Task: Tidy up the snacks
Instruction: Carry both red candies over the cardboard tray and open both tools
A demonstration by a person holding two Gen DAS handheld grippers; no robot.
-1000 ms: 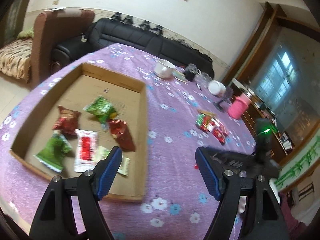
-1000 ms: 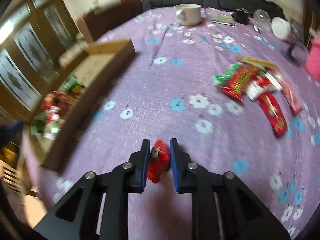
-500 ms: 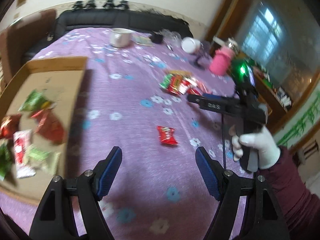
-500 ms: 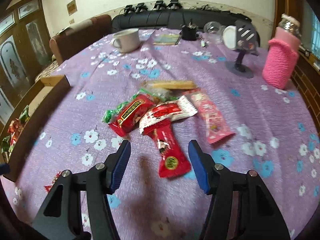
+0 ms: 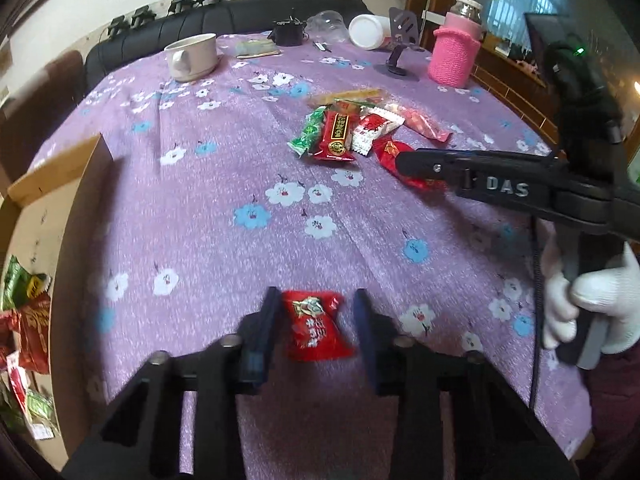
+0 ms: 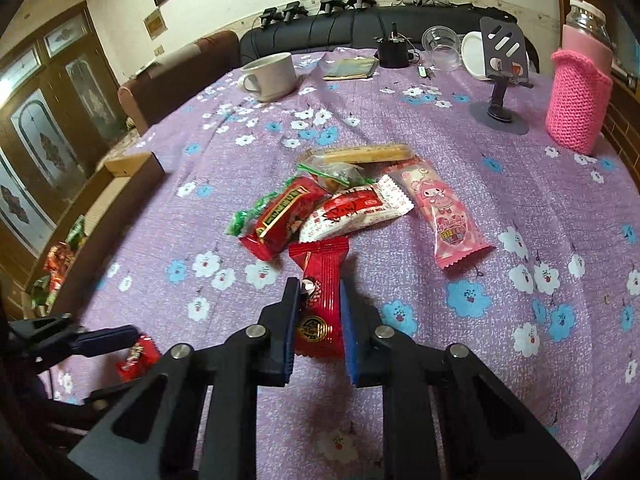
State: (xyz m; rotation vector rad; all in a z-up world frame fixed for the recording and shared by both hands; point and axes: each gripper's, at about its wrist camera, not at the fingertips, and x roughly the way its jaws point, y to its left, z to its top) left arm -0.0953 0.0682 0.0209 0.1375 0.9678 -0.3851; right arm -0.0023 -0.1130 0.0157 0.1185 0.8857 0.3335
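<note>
Left gripper (image 5: 316, 326) fingers part-open astride red packet (image 5: 316, 326), no contact | right gripper (image 6: 319, 312) nearly closed on red bar (image 6: 320, 304) | box (image 5: 68, 184) holds several; pile (image 6: 344, 204) beside remains

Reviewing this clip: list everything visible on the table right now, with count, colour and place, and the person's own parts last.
small red snack packet: one, between the left tongs' fingers
long red snack packet: one, between the right tongs' fingers
loose snack pile: several, red, green, white, pink, tan; table centre
cardboard box: one, brown, left edge, snacks inside
white mug: one, far side
pink knitted bottle sleeve: one, far right
grey phone stand: one, far side
left tongs: open
right tongs: closing, contact unclear
white-gloved hand: one
</note>
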